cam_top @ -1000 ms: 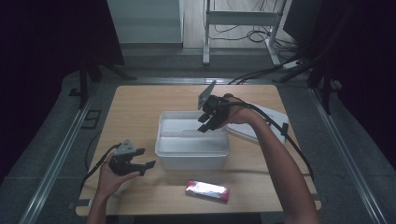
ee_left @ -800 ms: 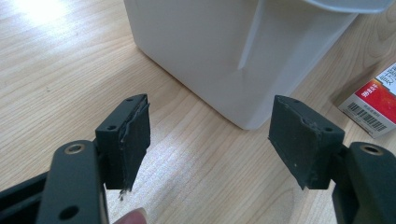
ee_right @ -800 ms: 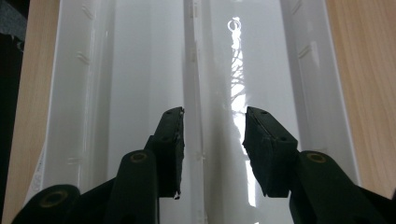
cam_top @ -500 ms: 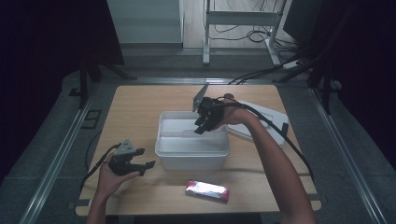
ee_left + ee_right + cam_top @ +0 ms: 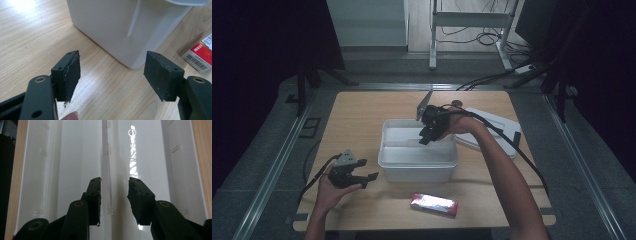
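Note:
A white plastic bin (image 5: 417, 172) stands in the middle of the wooden table, with a thin white divider (image 5: 107, 152) running along its inside. My right gripper (image 5: 424, 137) reaches down into the bin from its far right side. In the right gripper view the right gripper (image 5: 115, 187) straddles the divider; its jaws have just been closing, and a gap still shows on the right pad's side. My left gripper (image 5: 367, 177) lies low at the front left, wide open, with nothing between its pads. In its own view the left gripper (image 5: 112, 75) faces a corner of the bin (image 5: 112, 32).
A red and white packet (image 5: 434, 203) lies flat near the table's front edge, right of the left gripper, and appears as the packet (image 5: 200, 56) beside the bin. A white lid (image 5: 492, 130) rests behind the right of the bin. Cables trail from both grippers.
My right gripper has sunk a little further into the bin, toward the left. The left hand has not moved.

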`<state>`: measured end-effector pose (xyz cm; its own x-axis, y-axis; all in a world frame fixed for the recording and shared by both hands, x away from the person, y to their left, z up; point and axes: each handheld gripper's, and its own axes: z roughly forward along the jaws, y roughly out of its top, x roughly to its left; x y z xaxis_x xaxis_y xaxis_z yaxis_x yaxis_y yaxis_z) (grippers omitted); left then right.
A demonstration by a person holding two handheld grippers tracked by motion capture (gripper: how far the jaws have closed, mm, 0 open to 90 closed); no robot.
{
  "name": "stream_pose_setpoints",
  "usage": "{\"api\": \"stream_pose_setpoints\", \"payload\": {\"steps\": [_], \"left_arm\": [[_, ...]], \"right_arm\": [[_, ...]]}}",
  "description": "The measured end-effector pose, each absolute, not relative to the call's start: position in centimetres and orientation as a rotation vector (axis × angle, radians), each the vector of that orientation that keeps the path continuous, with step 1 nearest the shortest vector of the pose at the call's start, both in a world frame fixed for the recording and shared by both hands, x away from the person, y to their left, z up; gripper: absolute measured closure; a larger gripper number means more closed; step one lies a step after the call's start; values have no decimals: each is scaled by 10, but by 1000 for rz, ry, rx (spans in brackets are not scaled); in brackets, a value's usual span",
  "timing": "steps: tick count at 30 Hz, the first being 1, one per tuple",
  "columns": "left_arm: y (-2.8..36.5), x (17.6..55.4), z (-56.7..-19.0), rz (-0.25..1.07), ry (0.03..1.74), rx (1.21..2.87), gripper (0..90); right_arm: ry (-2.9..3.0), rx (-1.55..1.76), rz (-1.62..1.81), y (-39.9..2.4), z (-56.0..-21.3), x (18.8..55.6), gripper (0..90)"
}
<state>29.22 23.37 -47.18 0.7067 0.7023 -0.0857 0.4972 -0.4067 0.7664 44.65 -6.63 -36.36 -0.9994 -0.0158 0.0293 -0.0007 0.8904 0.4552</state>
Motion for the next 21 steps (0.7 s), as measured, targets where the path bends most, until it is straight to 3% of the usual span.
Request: {"api": "stream_pose_setpoints", "payload": {"steps": [21], "left_arm": [[234,292,-472,323,911,2097,296]], "right_arm": [[-3014,51,-624,-54,-376,446,753]]}}
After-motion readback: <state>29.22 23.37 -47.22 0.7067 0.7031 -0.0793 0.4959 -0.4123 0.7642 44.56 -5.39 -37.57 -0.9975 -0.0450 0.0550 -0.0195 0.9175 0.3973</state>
